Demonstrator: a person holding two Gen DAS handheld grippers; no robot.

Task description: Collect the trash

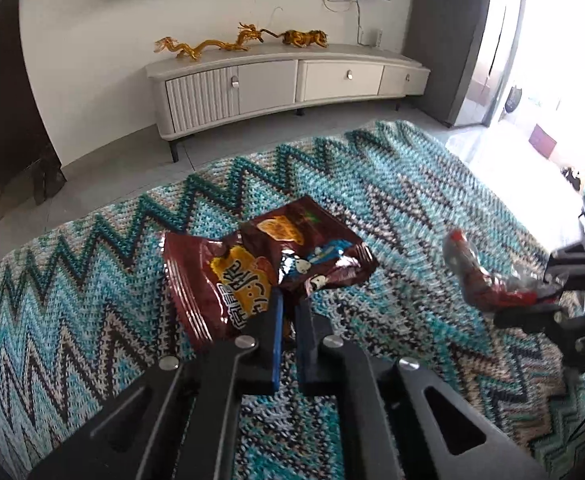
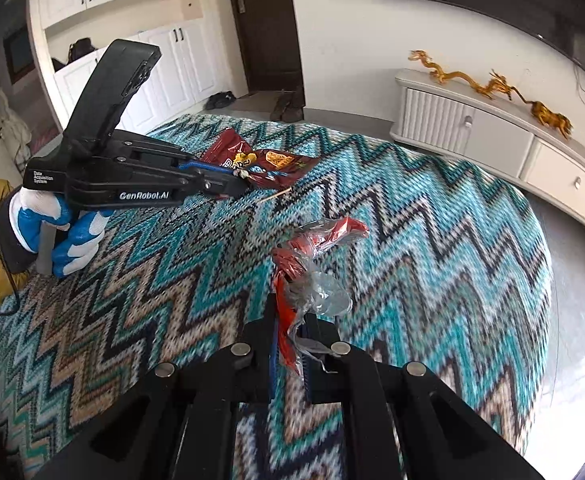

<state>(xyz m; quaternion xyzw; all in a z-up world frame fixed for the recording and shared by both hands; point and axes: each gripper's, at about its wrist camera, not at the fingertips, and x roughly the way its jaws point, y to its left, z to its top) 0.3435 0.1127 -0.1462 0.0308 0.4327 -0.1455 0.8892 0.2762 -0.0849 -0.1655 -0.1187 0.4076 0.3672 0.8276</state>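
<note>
Left gripper (image 1: 288, 300): jaws nearly closed, pinching the near edge of the brown bag (image 1: 260, 268). The bag extends straight ahead of the fingertips, crumpled, its far end lying on the zigzag cloth (image 1: 92, 280). Whether the near end is lifted clear of the cloth cannot be told from the left wrist view.

From the right wrist view, the left gripper (image 2: 236, 186) sits ahead and to the left, its tips at the bag (image 2: 264, 164). A gloved hand (image 2: 60, 228), blue and white, grips its handle. A thin stick (image 2: 276, 195) lies on the cloth (image 2: 432, 240) just beside the bag, on the side nearer the right gripper.

Right gripper (image 2: 290, 320): jaws close together, clamped on a red wrapper (image 2: 316, 240) with clear film attached. The wrapper rises from between the fingers and points ahead, slightly right; it looks held above the cloth. In the left wrist view, the same wrapper (image 1: 476, 276) appears far right, held by the right gripper (image 1: 548, 292), well apart from the bag.

Beyond the cloth: a pale cabinet (image 1: 284, 84) with gold dragon figures (image 1: 212, 42) on top.
</note>
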